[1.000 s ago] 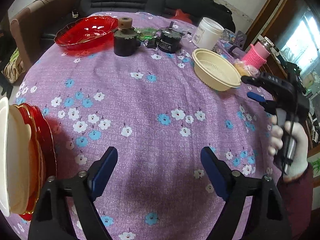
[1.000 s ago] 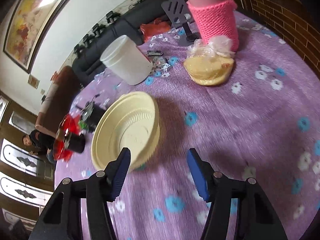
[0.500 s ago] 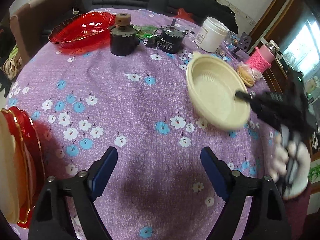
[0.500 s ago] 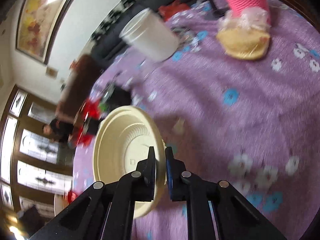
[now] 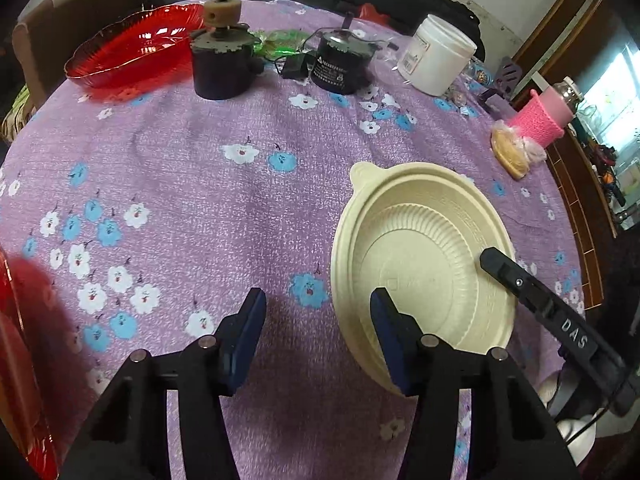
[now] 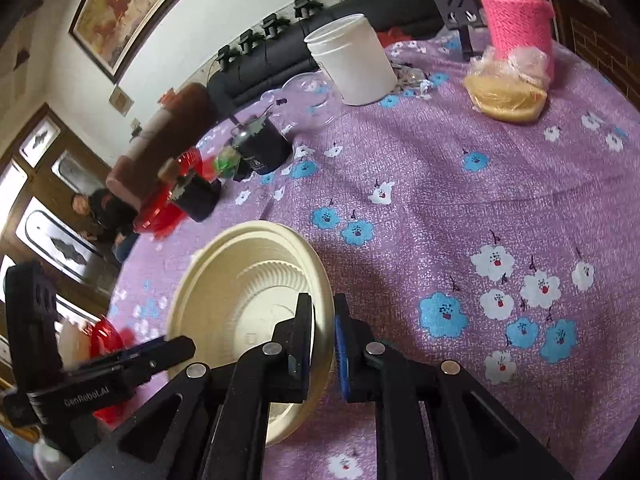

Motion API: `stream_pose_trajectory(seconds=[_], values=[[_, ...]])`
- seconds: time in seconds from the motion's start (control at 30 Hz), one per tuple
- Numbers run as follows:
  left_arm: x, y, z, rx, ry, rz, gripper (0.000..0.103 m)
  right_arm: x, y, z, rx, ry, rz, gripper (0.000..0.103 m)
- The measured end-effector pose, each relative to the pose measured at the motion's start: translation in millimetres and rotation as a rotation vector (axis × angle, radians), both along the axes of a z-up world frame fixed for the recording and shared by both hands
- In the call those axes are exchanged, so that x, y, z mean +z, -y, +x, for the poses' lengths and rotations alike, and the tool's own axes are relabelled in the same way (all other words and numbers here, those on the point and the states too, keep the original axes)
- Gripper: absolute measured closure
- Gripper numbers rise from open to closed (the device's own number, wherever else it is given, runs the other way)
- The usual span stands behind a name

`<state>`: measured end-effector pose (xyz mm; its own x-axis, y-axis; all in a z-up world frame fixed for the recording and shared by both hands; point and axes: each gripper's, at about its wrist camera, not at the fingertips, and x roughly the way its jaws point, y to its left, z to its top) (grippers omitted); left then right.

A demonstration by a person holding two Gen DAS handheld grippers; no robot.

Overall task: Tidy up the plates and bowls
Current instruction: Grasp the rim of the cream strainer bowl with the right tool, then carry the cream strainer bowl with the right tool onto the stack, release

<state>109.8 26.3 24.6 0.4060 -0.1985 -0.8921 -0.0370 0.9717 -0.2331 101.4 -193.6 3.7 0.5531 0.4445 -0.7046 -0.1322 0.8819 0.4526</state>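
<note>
My right gripper (image 6: 322,334) is shut on the rim of a cream plastic bowl (image 6: 248,296) and holds it tilted above the purple flowered tablecloth. In the left wrist view the bowl (image 5: 420,264) hangs at the right, with the right gripper (image 5: 496,260) clamped on its far rim. My left gripper (image 5: 316,320) is open and empty, with its right finger just in front of the bowl's near edge. A stack of red plates (image 5: 20,360) lies at the left edge. A red glass dish (image 5: 132,50) sits at the far left.
Two dark motor-like cylinders (image 5: 222,62) (image 5: 340,64), a white tub (image 5: 436,58), a pink knitted bottle (image 5: 548,118) and a wrapped bun (image 5: 510,152) stand along the far side. A sofa and a chair lie beyond the table.
The right gripper closed on the cream bowl's rim, lifted it and carried it left toward my left gripper. The left gripper stayed open and shifted forward a little.
</note>
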Motion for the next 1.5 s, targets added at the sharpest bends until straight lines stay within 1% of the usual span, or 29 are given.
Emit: stream_pose_trajectory(seconds=[0.03, 0.1, 0.2, 0.23, 0.27, 0.3, 0.33, 0.47, 0.57, 0.63, 0.73, 0.83, 1.03, 1.13, 1.27, 1.37, 1.5], values=[[-1, 1, 1, 0.000, 0.001, 0.003, 0.052, -1, -1, 1, 0.004, 0.005, -0.016, 0.090], [-8, 6, 4, -0.008, -0.002, 0.005, 0.065, -4, 2, 1, 0.004, 0.015, -0.010, 0.090], [-15, 14, 7, -0.019, -0.013, -0.007, 0.075, -7, 2, 0, 0.020, 0.014, 0.009, 0.090], [-15, 17, 7, -0.019, -0.001, 0.009, 0.077, -7, 1, 0, 0.022, 0.017, 0.009, 0.090], [-15, 23, 7, -0.030, 0.006, 0.023, 0.082, -8, 0, 0, 0.023, 0.019, 0.005, 0.089], [-15, 25, 7, -0.037, 0.004, 0.021, 0.086, -8, -1, -1, 0.027, 0.022, 0.002, 0.089], [-15, 27, 6, -0.032, 0.003, 0.023, 0.086, -8, -1, -1, 0.030, 0.022, 0.000, 0.087], [-11, 27, 0, -0.021, 0.014, 0.017, 0.086, -8, -4, -4, 0.024, 0.033, -0.027, 0.087], [-6, 23, -10, -0.002, 0.024, 0.004, 0.086, -6, -3, -5, 0.027, 0.037, 0.010, 0.088], [-1, 22, -18, 0.009, 0.040, 0.016, 0.086, -3, -6, -7, 0.037, 0.053, 0.011, 0.088], [9, 22, -32, 0.023, 0.073, 0.035, 0.085, 3, -14, -13, 0.056, 0.086, -0.015, 0.088], [19, 17, -47, 0.047, 0.104, 0.051, 0.085, 8, -21, -18, 0.076, 0.110, -0.003, 0.088], [33, -4, -78, 0.089, 0.142, 0.043, 0.085, 24, -42, -36, 0.129, 0.179, 0.023, 0.088], [37, -18, -93, 0.116, 0.154, 0.036, 0.085, 29, -55, -46, 0.162, 0.198, 0.028, 0.088], [42, -34, -113, 0.147, 0.163, 0.036, 0.085, 36, -76, -60, 0.211, 0.222, 0.010, 0.088], [45, -40, -124, 0.147, 0.167, 0.041, 0.085, 42, -88, -68, 0.223, 0.227, -0.012, 0.088], [50, -49, -135, 0.144, 0.173, 0.012, 0.085, 56, -92, -83, 0.220, 0.235, 0.007, 0.087]])
